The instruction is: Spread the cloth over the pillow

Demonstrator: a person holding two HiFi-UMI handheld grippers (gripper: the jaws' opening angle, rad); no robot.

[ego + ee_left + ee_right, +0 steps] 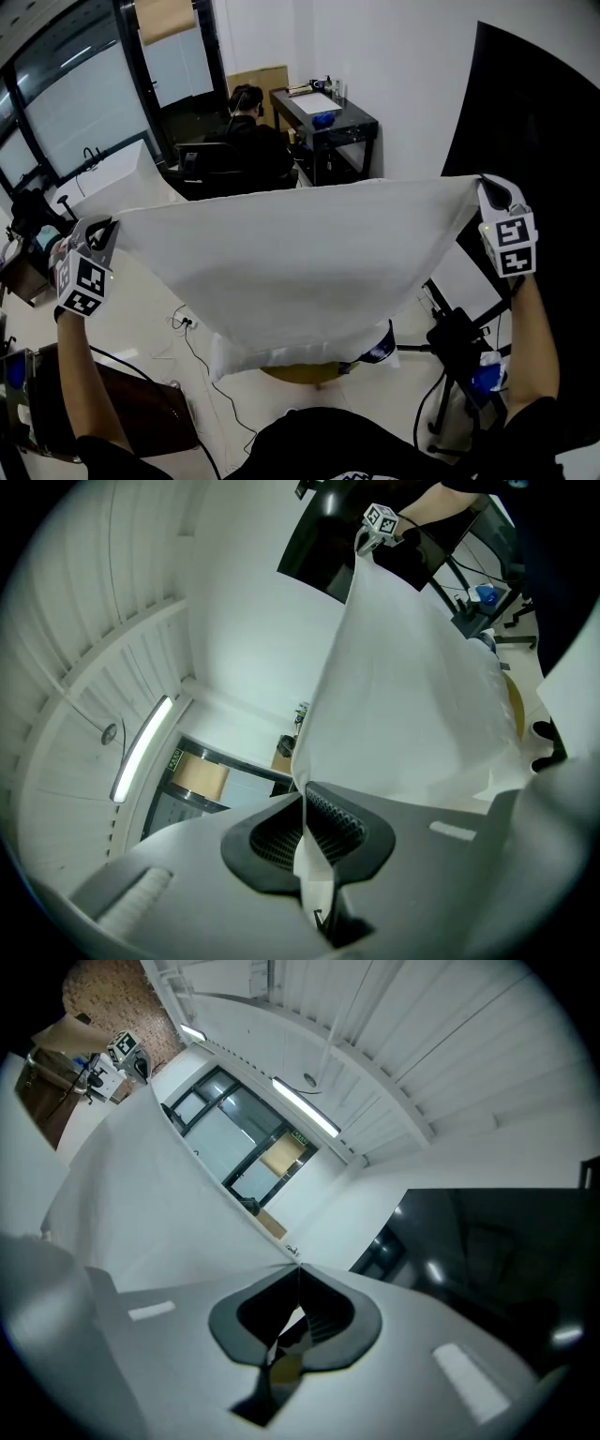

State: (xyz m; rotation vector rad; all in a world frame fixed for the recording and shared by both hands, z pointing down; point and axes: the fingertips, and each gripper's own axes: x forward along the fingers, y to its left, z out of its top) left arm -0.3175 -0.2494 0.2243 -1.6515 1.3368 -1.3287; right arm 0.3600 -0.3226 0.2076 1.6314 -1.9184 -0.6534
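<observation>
The cloth [291, 253], high and taut, screens the pillow [246, 360] below; a black tripod [457, 343] crowds the right side, and cables [190, 339] cross the floor [141, 323] at left.

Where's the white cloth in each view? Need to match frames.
Head view: white fabric cloth stretched across the middle.
Left gripper view: cloth rises from the jaws to the upper right.
Right gripper view: cloth spreads left from the jaws.
Shared landmark: brown board in the window.
</observation>
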